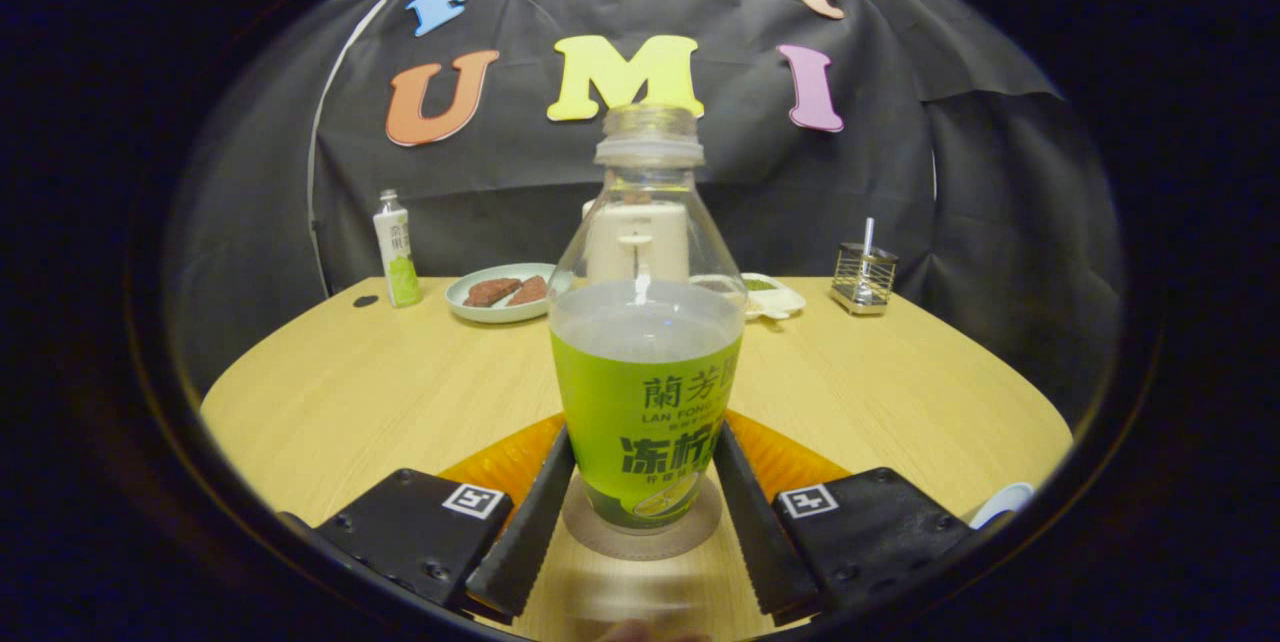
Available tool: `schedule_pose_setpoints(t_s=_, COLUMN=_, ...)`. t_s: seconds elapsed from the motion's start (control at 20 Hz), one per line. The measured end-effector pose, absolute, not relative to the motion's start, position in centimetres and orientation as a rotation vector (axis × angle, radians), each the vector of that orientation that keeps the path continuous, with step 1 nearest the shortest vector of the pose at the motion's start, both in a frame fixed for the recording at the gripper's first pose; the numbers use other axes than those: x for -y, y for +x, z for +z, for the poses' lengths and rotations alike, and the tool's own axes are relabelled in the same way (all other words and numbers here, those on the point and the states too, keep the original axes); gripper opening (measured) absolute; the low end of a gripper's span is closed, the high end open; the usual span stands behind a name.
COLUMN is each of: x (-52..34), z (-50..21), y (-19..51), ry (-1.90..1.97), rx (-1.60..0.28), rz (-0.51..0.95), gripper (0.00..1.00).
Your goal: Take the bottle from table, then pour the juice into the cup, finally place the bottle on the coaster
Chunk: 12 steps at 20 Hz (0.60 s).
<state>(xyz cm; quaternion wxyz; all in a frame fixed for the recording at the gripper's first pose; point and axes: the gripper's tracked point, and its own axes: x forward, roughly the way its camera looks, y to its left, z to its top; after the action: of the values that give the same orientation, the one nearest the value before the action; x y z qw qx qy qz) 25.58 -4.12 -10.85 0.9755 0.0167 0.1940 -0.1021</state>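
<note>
I have the bottle (645,342) at the centre of the frame, upright and uncapped, standing on a round brown coaster (640,527) on the wooden table (350,402). Its green label reads "LAN FONG" under large Chinese characters, and pale juice fills it to just above the label. My gripper (640,512) has a finger (525,522) on each side of the bottle's lower part, right up against the label; whether they press on it or merely stand beside it I cannot tell. An orange mat (500,462) shows behind the fingers. Further back, left of centre, sits a plate (500,294) with two brown pieces; at upper left stands a small white and green bottle (396,249), writing too small to read. At upper right is a wire holder (864,277).
</note>
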Motion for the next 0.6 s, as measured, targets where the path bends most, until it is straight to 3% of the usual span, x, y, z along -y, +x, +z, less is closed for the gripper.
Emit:
schedule_pose_setpoints(t_s=0.35, x=3.4, z=-9.3, y=25.1, ry=0.027, rx=-0.359, rz=-0.157, gripper=0.99)
schedule_pose_setpoints(t_s=0.6, x=3.1, z=-8.3, y=23.4, ry=0.043, rx=-0.336, rz=-0.15, gripper=0.99)
